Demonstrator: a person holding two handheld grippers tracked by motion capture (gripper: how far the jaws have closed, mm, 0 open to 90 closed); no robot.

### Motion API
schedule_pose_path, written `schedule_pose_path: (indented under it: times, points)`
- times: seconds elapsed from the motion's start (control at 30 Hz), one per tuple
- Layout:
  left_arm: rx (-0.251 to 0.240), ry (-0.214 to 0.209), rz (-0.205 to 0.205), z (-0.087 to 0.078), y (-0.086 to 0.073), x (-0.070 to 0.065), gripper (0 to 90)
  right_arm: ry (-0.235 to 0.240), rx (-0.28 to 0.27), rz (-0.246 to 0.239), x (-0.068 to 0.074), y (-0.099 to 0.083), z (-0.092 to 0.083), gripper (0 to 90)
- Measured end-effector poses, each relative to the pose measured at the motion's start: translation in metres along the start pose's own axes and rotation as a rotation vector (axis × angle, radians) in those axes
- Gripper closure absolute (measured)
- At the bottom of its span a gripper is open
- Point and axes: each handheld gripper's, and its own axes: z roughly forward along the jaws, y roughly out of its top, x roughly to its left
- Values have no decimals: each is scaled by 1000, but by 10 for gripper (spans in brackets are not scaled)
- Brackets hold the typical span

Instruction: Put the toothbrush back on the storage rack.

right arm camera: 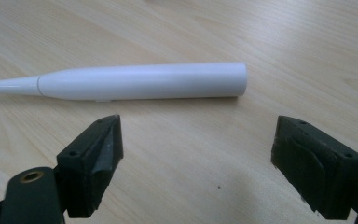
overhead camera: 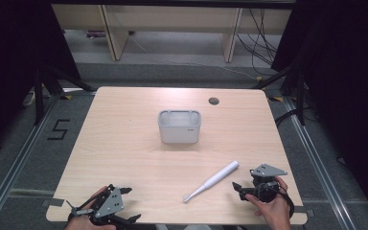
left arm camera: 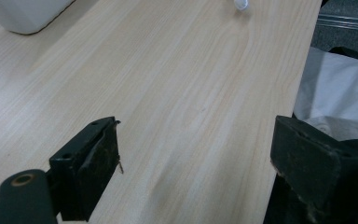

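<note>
On the pale wooden surface, a grey rectangular plastic bin stands well beyond both tongs, and the slim white plastic electric toothbrush lies just ahead of the right tongs. The approach looks in hand: right tongs wide and empty, left tongs wide and idle near the edge. Next, the right tongs likely must advance to straddle the handle, then close.

White electric toothbrush lies flat on the table, slanted, thick handle end pointing up-right, thin brush end down-left, untouched.

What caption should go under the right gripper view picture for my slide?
Open right gripper faces a white electric toothbrush lying on the wooden table, fingers not touching it.
</note>
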Motion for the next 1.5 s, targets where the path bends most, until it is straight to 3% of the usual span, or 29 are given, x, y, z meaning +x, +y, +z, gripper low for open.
schedule_pose_path:
  times: [0.13,0.23,0.33,0.43,0.47,0.5,0.6,0.63,0.7,0.77,1.07,1.1,1.13,1.2,1.23,1.27,1.33,1.37,1.5]
  points:
    - [-29,-10,-18,1,0,-2,148,0,1,11,2,0,0,180]
    - [-3,-19,-7,0,0,0,148,6,-12,-24,0,0,1,181]
    - [-12,-17,-13,0,0,-1,148,-8,-3,-19,2,1,-1,186]
    - [-7,10,0,0,0,0,147,22,4,-33,2,2,0,188]
    - [-10,-15,-13,0,0,-1,147,8,-1,-41,2,2,-1,188]
    - [-12,-17,-15,0,0,-1,147,7,-5,-5,5,1,-1,189]
    - [-4,-19,-7,0,0,0,148,5,-1,-25,6,3,-1,192]
    - [-4,-19,-7,0,0,0,148,1,-9,-59,4,3,0,194]
    - [4,-18,-6,0,0,0,148,-9,0,-74,6,4,1,196]
    - [-11,-16,-16,1,-1,-1,148,-13,-2,-135,6,6,0,207]
    - [3,-17,-8,0,0,0,148,4,4,-199,14,15,2,252]
    - [-4,-21,-17,0,-1,-1,147,4,13,-177,16,15,2,270]
    - [-7,-6,-13,1,-1,-1,148,0,3,-196,14,16,2,303]
    - [-2,-7,-4,1,-1,0,148,7,7,-179,16,17,3,329]
    - [-8,-13,-13,1,-1,0,147,12,0,-205,14,19,4,373]
    - [5,-13,-9,0,0,0,147,13,10,-178,15,20,2,409]
    - [1,-12,-11,1,-1,-1,148,4,-11,-204,14,21,3,419]
    - [1,-5,-4,1,-1,0,148,15,-13,-202,14,23,4,513]
    - [1,-14,-11,0,-1,0,148,6,-15,-198,13,26,7,611]
